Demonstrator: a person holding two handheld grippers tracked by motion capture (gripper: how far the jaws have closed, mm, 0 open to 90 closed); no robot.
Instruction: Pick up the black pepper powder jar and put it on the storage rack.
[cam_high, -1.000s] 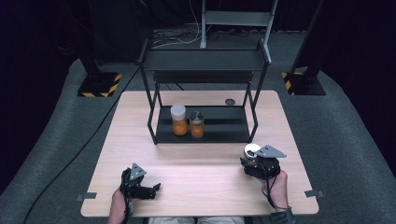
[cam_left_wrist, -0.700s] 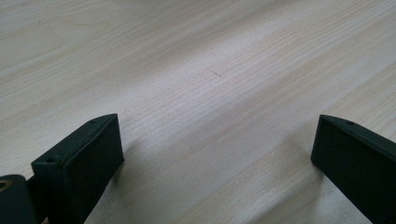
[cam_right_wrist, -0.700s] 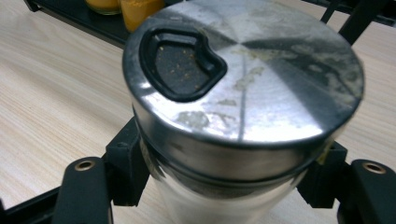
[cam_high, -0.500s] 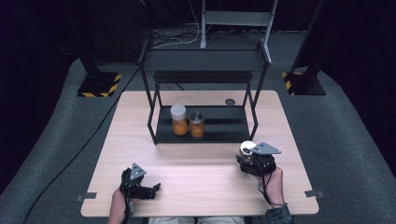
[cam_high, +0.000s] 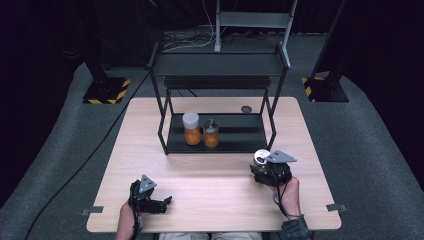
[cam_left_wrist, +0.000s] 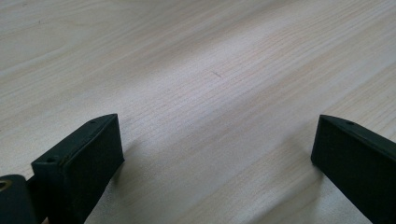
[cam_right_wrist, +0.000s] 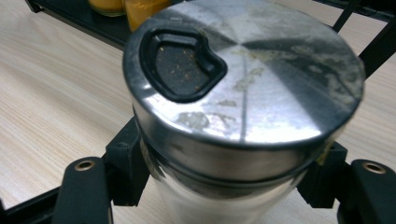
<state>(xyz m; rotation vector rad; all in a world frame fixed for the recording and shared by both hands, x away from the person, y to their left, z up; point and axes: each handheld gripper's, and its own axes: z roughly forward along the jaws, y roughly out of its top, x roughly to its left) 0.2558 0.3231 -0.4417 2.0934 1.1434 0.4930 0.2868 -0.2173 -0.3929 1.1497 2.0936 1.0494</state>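
Steel-lidded shaker jar (cam_right_wrist: 243, 93) sits clamped in the right gripper (cam_high: 267, 167), jaws pressed on its sides below the lid, held over the table (cam_high: 220, 195) just in front of the black wire rack (cam_high: 220, 135). Its round brushed lid is smeared with powder and has a dark pour flap at one edge. To seat it well, I'd keep it upright and slide it level onto the lower shelf beside the two orange-filled jars (cam_high: 200, 131), clear of the frame's legs. Left gripper (cam_high: 150, 197) rests low on pale wood grain, jaws apart and empty
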